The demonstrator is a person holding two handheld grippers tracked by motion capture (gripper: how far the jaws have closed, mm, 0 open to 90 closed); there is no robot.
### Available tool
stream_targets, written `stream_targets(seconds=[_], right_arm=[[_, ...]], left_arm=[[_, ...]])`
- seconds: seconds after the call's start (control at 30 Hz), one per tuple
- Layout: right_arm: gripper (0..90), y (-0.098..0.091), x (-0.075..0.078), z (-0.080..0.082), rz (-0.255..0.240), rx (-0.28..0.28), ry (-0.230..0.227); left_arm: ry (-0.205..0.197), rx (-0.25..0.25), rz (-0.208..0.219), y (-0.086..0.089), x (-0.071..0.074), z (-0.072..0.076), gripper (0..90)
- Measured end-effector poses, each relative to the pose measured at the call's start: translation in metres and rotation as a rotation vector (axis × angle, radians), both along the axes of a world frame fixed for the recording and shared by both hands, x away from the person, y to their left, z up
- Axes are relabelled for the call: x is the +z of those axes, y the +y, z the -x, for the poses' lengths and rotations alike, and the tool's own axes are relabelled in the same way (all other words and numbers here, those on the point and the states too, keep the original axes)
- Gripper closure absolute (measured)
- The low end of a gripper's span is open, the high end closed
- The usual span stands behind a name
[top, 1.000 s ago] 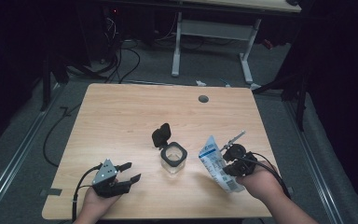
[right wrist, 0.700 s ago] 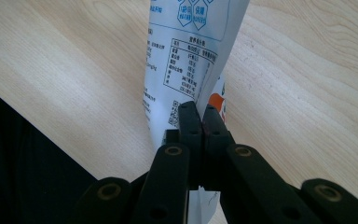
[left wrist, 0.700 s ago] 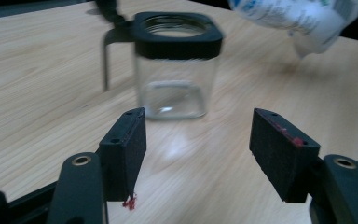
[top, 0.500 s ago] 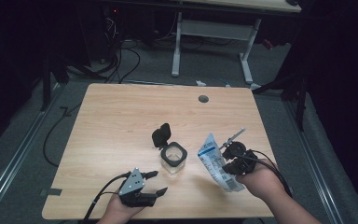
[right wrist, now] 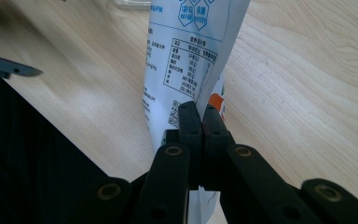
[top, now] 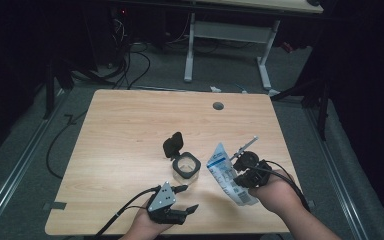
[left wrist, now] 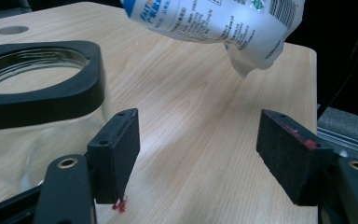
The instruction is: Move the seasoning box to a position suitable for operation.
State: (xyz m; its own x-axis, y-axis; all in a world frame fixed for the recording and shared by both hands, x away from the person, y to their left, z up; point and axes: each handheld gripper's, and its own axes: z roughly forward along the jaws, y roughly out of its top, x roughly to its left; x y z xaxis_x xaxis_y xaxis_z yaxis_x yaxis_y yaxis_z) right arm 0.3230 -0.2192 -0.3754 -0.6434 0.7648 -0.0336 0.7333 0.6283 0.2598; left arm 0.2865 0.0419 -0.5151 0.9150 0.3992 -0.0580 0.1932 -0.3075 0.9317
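A clear jar (top: 185, 168) with a black square rim stands mid-table, its black flip lid (top: 173, 145) hinged open behind it. To its right a white and blue printed pouch (top: 223, 172) hangs tilted above the wood, with my right gripper (top: 237, 175) shut on its lower part. The right gripper view shows the shut jaws pinching the pouch (right wrist: 191, 56). My left gripper (top: 187, 198) hovers near the front edge, just in front of the jar. Its jaws have just been opening and stand wide with nothing between them. In the left gripper view the jar (left wrist: 37, 93) is at the left and the pouch (left wrist: 223, 23) overhead.
A round cable hole (top: 218, 106) sits near the table's (top: 130, 130) far edge. Behind the table stand a white desk frame (top: 190, 50) and loose floor cables (top: 130, 60). Both forearms come in over the front edge.
My left hand has moved right along the front edge toward the jar, and its jaws have spread wider. The right gripper and pouch have stayed put.
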Motion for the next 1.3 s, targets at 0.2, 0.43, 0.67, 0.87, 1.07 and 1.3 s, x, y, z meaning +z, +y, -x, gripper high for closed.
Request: stream_targets(seconds=[0.2, 0.43, 0.67, 0.87, 1.07, 1.3], right_arm=[[89.9, 0.009, 0.005, 0.0, -0.002, 0.025, -0.004], [89.9, 0.025, 0.01, 0.0, -0.005, 0.046, -0.008], [89.9, 0.039, 0.012, 0.0, -0.017, 0.067, -0.008], [89.9, 0.052, 0.011, -0.001, -0.025, 0.093, -0.006], [89.9, 0.06, 0.013, -0.001, -0.028, 0.107, -0.009], [89.9, 0.064, 0.014, -0.001, -0.037, 0.11, -0.011]], left_arm=[[-0.005, -0.022, 0.017, -0.013, 0.0, 0.001, 28.0], [0.0, -0.054, 0.012, -0.03, -0.002, 0.001, 27.5], [0.004, -0.069, 0.007, -0.044, -0.003, 0.003, 27.0], [0.021, -0.051, -0.012, -0.058, -0.004, 0.002, 24.6], [0.016, -0.041, -0.018, -0.063, -0.005, 0.0, 24.1], [-0.002, -0.029, -0.011, -0.062, -0.003, 0.001, 33.2]])
